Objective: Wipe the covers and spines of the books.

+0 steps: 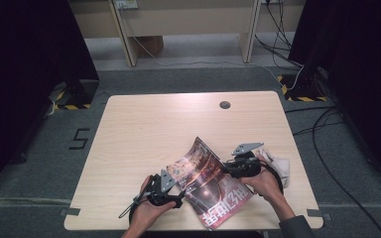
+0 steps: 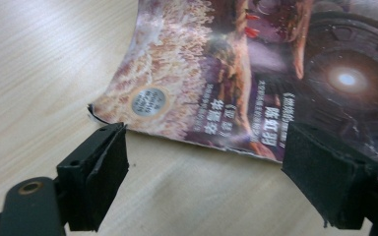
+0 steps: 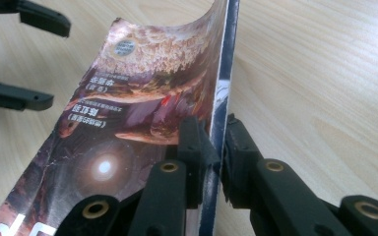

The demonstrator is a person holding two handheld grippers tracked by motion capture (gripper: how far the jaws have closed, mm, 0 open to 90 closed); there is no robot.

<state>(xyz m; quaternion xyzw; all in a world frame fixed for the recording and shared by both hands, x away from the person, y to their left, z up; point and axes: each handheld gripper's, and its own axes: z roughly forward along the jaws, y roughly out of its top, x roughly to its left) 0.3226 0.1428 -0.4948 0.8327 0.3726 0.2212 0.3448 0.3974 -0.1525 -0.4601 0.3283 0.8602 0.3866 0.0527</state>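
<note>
Wooden worktop (image 1: 144, 124), magazine (image 1: 206, 181) near its front edge. Right gripper (image 3: 215, 147) clamped on magazine's spine edge, lifting that side. Left gripper (image 2: 204, 172) wide open, empty, beside magazine's opposite edge. Likely next: left closes there.

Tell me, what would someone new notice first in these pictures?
The colourful magazine near the front edge of the wooden table, its cover arching up off the wood. The right hand-held gripper pinches its spine edge, while the left hand-held gripper stands open by the opposite edge. A white cloth lies behind the right hand.
</note>
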